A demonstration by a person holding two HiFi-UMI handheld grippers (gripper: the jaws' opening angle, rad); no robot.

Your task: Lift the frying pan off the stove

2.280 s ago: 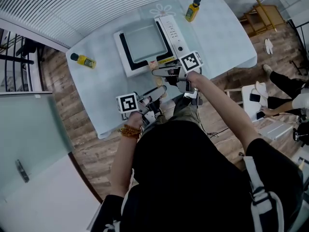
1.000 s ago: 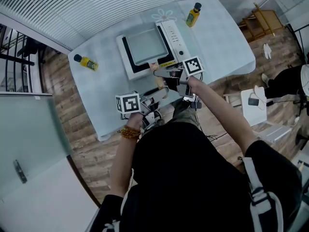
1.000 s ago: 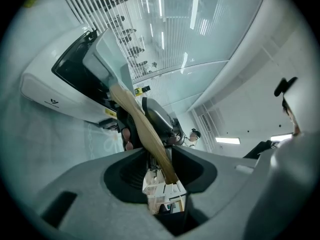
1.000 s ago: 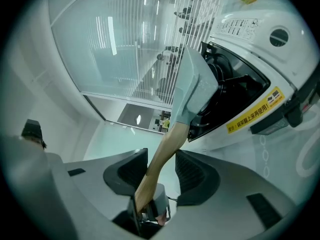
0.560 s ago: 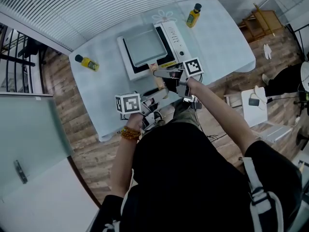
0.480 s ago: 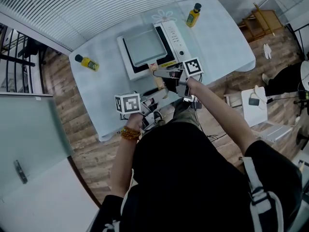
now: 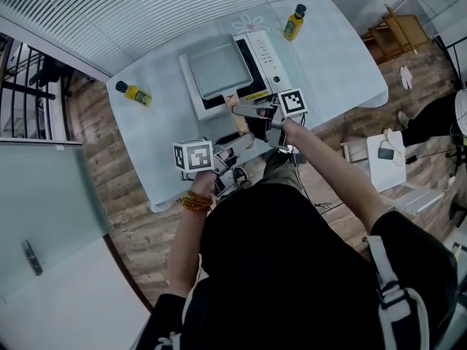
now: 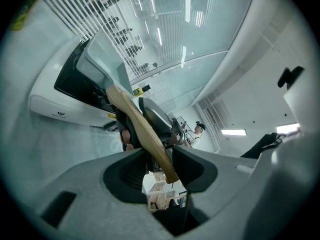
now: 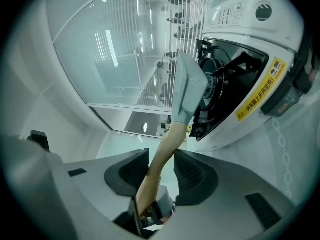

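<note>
Since the flat square grey frying pan (image 7: pixel 219 68) has most of its weight far out at one end, both tools are on its long light-brown wooden handle (image 8: pixel 135 121), one behind the other, so it won't tip or twist. The left gripper (image 8: pixel 152 156) is at the near end & squeezes the handle tight, prob. b/c that end steers. The right gripper (image 9: pixel 161 166) sits closer to the pan; its jaws have just been closing & the handle now fills the gap, w/ both pads on it, I think. The pan is over the white table-top stove (image 7: pixel 266 53) on the pale blue table (image 7: pixel 336 57); can't tell if its bottom is clear of the black burner. Next: raise both hands together, slow & level.
</note>
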